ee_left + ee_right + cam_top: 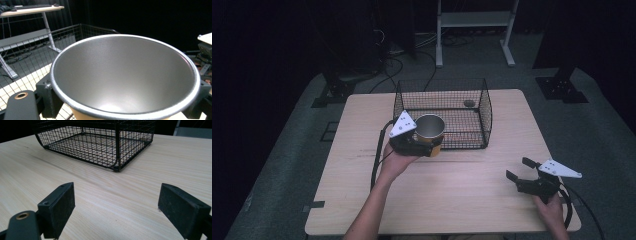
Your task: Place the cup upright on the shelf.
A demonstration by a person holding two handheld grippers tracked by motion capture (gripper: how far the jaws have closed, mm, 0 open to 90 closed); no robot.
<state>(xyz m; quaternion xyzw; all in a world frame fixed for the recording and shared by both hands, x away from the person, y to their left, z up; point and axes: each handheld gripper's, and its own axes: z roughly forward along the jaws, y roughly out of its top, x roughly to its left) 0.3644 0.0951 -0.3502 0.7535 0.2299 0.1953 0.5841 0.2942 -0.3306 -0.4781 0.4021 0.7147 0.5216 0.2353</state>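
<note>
Gleaming dull silver inside, the metal cup [430,129] has a rolled rim, a wide round mouth and a yellow-orange outer wall; it stands upright and looks empty in the left gripper view [125,75]. It is held at the front left corner of the black wire basket [484,107], just beside the mesh, its rim near the level of the basket's top wire. Whether its base touches the tabletop [462,190] cannot be told. The left gripper [422,145] has its fingers [48,96] closed against the cup's sides, one on each flank below the rim.

A small dark round thing [469,103] lies on the basket floor near the far right corner. The basket sits toward the far middle of the tabletop, with bare wood on both sides and a broad open stretch in front. The right gripper [521,169] is well apart near the front right edge, fingers [60,207] spread wide with nothing between them, pointed toward the basket [100,145].
</note>
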